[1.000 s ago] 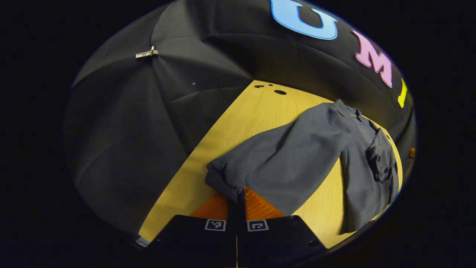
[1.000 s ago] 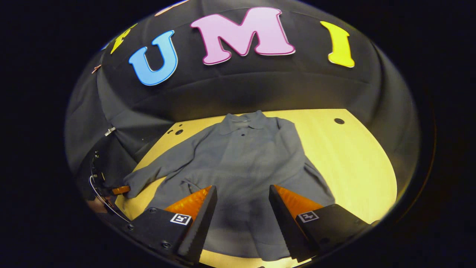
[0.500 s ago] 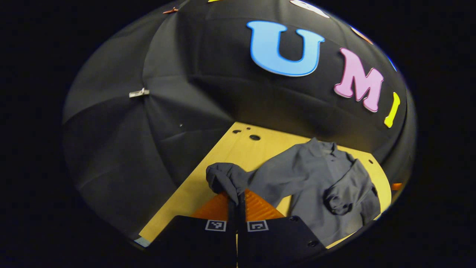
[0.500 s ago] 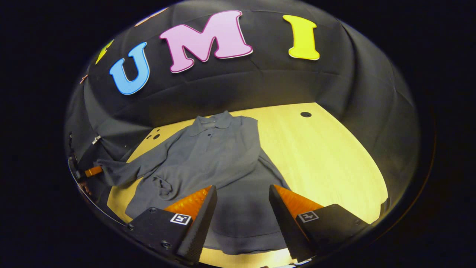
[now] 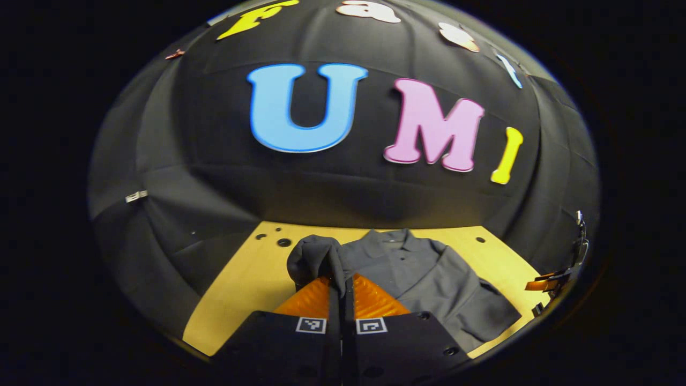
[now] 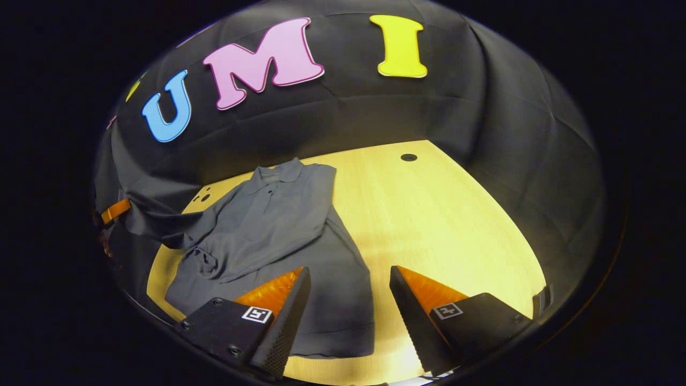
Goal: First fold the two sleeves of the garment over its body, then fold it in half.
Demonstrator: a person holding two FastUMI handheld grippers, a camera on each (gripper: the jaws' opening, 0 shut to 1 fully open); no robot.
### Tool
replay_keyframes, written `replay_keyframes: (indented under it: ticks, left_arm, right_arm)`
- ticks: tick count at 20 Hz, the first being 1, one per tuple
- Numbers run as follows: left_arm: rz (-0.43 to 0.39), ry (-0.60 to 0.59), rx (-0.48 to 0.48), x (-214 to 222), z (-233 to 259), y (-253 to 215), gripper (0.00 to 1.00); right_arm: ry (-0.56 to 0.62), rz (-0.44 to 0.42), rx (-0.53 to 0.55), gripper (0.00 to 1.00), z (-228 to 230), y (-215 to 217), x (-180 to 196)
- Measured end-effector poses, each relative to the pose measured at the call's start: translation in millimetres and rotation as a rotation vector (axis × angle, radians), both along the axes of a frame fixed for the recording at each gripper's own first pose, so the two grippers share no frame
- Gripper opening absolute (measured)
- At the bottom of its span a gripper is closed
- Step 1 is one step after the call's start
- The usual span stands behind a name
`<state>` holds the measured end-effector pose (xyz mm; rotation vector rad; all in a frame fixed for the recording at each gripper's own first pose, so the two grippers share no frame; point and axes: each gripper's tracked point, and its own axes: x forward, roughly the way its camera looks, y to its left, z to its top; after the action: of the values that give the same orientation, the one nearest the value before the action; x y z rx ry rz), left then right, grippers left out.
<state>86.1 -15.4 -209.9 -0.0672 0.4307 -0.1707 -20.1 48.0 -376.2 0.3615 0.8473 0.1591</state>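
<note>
A grey garment (image 6: 278, 225) lies on a wooden table (image 6: 439, 214) as the right gripper (image 6: 348, 279) hovers above its hem, fingers spread apart.

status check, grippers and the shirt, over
Left gripper shut on one sleeve cuff, lifted. Right gripper open above the grey long-sleeved collared shirt. Other sleeve folded across body. Wooden table unobstructed.

Both cams low, fwd; prob share shirt (image 5: 423, 273).

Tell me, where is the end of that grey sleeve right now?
In the left gripper view the sleeve end is pinched in the left gripper, lifted above the wooden table, beside the shirt's collar.
</note>
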Motion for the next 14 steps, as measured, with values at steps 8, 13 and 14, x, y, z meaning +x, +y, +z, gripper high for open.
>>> replay_keyframes:
  ticks: [8, 13, 14]
  left_arm:
    - [-0.191, 0.027, 0.015, 5.9, -19.7, -140.8, 0.06]
    - [-0.235, 0.094, 0.053, 10.8, -66.0, -200.2, 0.06]
    - [-0.238, 0.110, 0.061, 10.6, -76.0, -209.2, 0.06]
  right_arm:
    - [0.024, -0.045, 0.019, 0.93, -12.9, -51.2, -4.5]
    - [0.036, -0.029, 0.042, 0.93, -22.1, -69.7, -4.1]
    - [0.037, -0.015, 0.040, 0.93, -25.0, -71.1, -3.5]
